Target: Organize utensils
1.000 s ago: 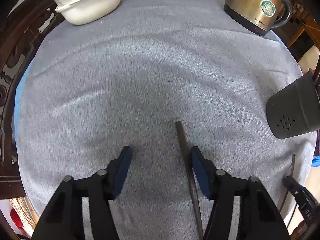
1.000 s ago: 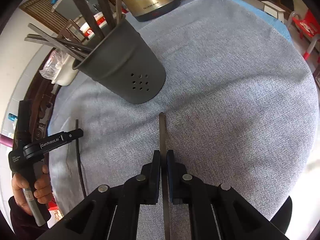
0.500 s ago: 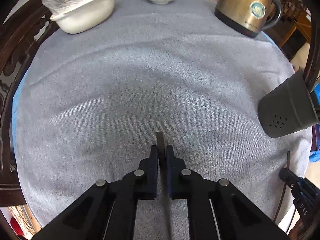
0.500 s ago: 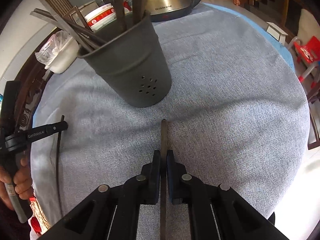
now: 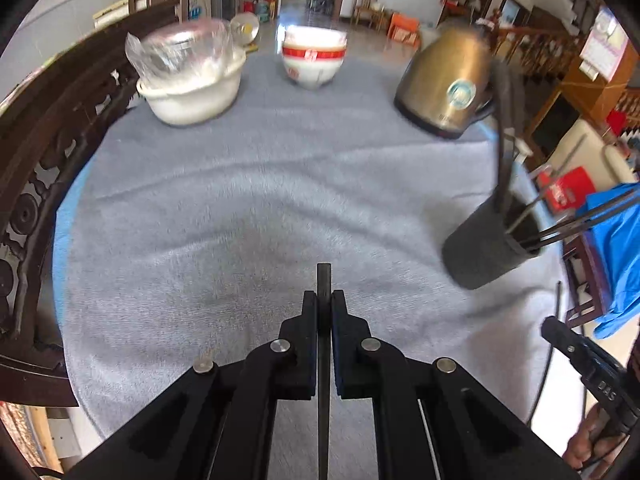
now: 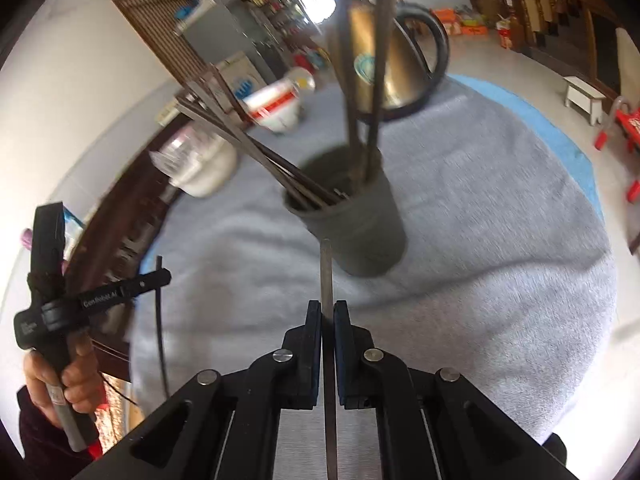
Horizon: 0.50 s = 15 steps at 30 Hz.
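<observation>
**A:** What has just changed, starting on the left?

**B:** A second ago the left gripper [image 5: 324,300] stood wide open over the grey tablecloth [image 5: 240,208], with a dark chopstick [image 5: 323,280] lying flat beside one pad. Now its jaws are pressed narrow on that chopstick, and both have lifted off the cloth. The stick's tip pokes out just past the pads; its length runs back between the fingers toward the camera.

**A:** And the right one?

**B:** The right gripper [image 6: 328,312] was already clamped on a second chopstick [image 6: 327,272] and remains so. It has risen too, so the view now looks down into the holder rather than at its side.

**A:** What does that mean for the task?

**B:** Both sticks appear ready to be dropped in. I judge the pick-up finished and the carry under way.

**A:** Where is the holder relative to each claw?

**B:** From the left claw, the dark utensil holder [image 5: 486,252] stands ahead and off to the right, near but apart. From the right claw it sits straight ahead, just beyond the stick's tip, with its open mouth [image 6: 328,180] already full of chopsticks leaning left and upright.

**A:** Anything else ahead?

**B:** Far beyond the left claw: a white basin [image 5: 192,88], a red-banded bowl [image 5: 314,60] and a brass-coloured kettle [image 5: 448,84].
</observation>
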Each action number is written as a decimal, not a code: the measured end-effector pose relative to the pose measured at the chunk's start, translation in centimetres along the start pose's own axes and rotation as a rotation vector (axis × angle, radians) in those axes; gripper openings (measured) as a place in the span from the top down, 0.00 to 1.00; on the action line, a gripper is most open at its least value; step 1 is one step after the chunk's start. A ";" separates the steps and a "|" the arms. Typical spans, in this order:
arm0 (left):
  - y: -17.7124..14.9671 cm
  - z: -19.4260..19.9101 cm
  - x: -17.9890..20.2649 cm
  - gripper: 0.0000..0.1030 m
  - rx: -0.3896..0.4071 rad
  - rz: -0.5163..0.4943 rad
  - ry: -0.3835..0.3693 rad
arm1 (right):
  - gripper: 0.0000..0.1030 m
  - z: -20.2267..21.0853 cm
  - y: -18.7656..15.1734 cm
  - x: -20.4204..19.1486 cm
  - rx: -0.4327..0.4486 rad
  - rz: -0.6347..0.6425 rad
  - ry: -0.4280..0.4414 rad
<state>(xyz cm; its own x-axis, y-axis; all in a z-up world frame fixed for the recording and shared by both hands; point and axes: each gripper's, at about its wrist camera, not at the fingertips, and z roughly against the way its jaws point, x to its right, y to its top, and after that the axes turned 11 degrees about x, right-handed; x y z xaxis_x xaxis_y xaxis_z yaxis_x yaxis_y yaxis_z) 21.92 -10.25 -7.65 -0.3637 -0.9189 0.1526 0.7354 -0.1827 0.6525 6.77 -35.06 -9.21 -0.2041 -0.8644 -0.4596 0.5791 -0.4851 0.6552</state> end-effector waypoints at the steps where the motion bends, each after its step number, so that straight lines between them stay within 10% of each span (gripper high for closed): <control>1: 0.1 0.8 -0.1 0.93 0.020 0.000 -0.012 | 0.94 0.2 0.1 -0.4 0.015 0.003 0.013; 15: 1.6 9.5 0.8 0.93 0.248 0.009 -0.074 | 0.94 6.4 1.1 -5.0 0.269 0.058 0.189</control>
<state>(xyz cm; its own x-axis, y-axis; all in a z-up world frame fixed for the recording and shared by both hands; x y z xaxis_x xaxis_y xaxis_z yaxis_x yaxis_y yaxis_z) 17.38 -7.97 0.63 -0.4058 -0.8902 0.2071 0.5794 -0.0754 0.8115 3.38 -32.13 -2.40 -0.0122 -0.8639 -0.5035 0.3514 -0.4751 0.8067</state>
